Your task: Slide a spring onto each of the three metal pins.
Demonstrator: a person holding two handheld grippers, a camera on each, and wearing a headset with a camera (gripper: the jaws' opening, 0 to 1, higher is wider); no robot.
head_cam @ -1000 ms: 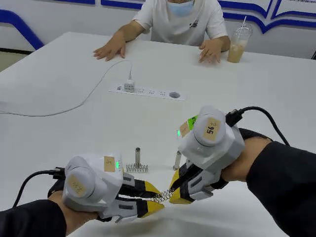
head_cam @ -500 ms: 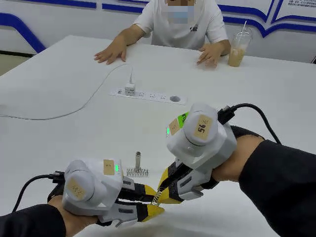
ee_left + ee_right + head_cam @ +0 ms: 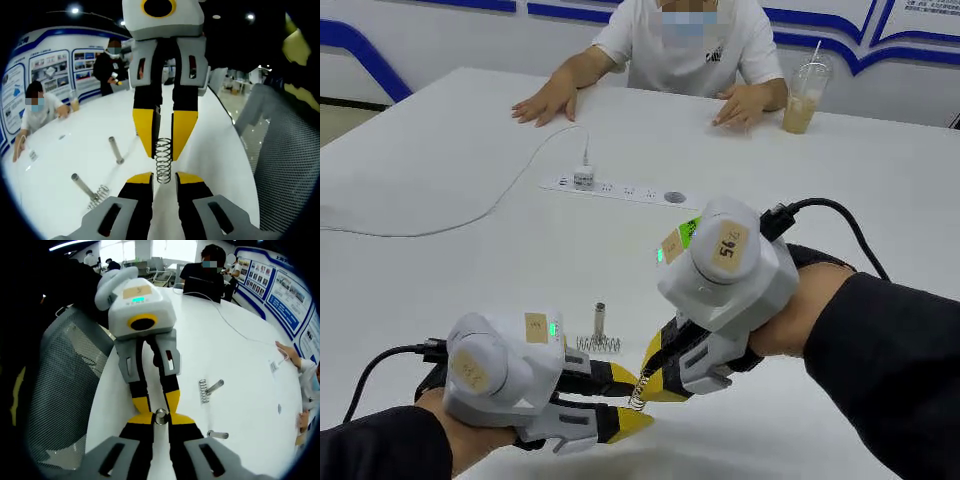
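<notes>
Two grippers were tip to tip low over the white table (image 3: pixel 440 150), sharing one spring (image 3: pixel 163 159). The left gripper (image 3: pixel 628 401) pointed in from the left with its jaws pinched on one end of the coil. The right gripper (image 3: pixel 648 377) angled down from the right with its jaws closed on the other end, so the spring spanned the gap between the yellow tips, clear of the tabletop. In the right gripper view the coil showed end-on as a small bright ring between that gripper's own jaws. Just beyond the tips a metal pin (image 3: pixel 599 317) stood upright on the table, and a second spring (image 3: pixel 598 344) lay on its side at that pin's foot. In the left gripper view another pin (image 3: pixel 115 150) stood bare, apart from the first. Farther back lay a white power strip (image 3: pixel 620 188) with a plug and cable. Across the table a person rested both hands on the surface beside a plastic cup (image 3: pixel 802 92) with a straw.
</notes>
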